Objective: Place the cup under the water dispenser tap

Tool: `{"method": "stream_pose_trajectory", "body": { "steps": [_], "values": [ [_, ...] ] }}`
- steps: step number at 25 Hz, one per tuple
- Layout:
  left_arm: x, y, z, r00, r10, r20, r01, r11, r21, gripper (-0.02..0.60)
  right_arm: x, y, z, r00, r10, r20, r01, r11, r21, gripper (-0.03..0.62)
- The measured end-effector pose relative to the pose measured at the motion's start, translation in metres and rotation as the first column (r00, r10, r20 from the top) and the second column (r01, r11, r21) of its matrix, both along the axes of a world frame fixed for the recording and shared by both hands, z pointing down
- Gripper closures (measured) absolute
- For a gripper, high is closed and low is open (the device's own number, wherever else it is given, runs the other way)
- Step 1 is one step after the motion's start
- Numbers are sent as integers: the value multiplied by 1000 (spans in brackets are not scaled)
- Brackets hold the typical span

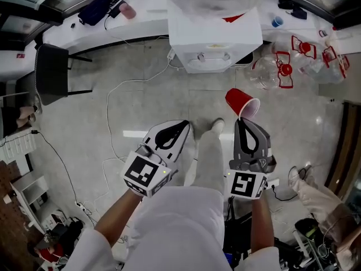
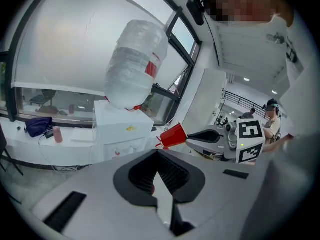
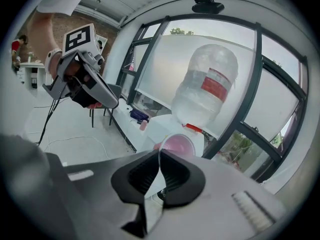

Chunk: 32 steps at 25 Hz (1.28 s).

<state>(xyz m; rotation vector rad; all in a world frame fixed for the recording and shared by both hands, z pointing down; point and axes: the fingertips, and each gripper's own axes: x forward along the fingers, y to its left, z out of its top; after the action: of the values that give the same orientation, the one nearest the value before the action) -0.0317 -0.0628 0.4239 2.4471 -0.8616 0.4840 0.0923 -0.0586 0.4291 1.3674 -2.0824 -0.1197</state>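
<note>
Head view: my right gripper (image 1: 242, 121) pinches the red cup (image 1: 239, 101) by its rim, near the white water dispenser (image 1: 214, 41). My left gripper (image 1: 184, 123) has its jaws together on nothing.

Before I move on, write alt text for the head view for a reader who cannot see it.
Seen from above, the right hand-held gripper pinches the rim of a red cup, tipped on its side, short of the white water dispenser. The left hand-held gripper is shut and empty beside it, over a grey floor.
</note>
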Motion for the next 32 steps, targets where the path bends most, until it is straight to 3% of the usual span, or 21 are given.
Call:
{"method": "stream_pose_trajectory", "body": {
  "steps": [9,20,27,32],
  "values": [
    [2,-19,48,999,-34,11,34,999,-34,581,-6,-24,55,999,-37,-33,36,999,-24,572],
    [10,-40,83,998,-58,8,58,997,-45,581,1,-59,131,984,-112,-137,104,992,-68,572],
    [21,-42,98,999,-52,15,53,997,-58,581,10,-82,183,960,-161,-230,144,986,-88,572],
    [24,-41,107,998,-58,19,59,996,-62,581,13,-98,234,919,-218,-329,194,975,-107,572]
  ]
}}
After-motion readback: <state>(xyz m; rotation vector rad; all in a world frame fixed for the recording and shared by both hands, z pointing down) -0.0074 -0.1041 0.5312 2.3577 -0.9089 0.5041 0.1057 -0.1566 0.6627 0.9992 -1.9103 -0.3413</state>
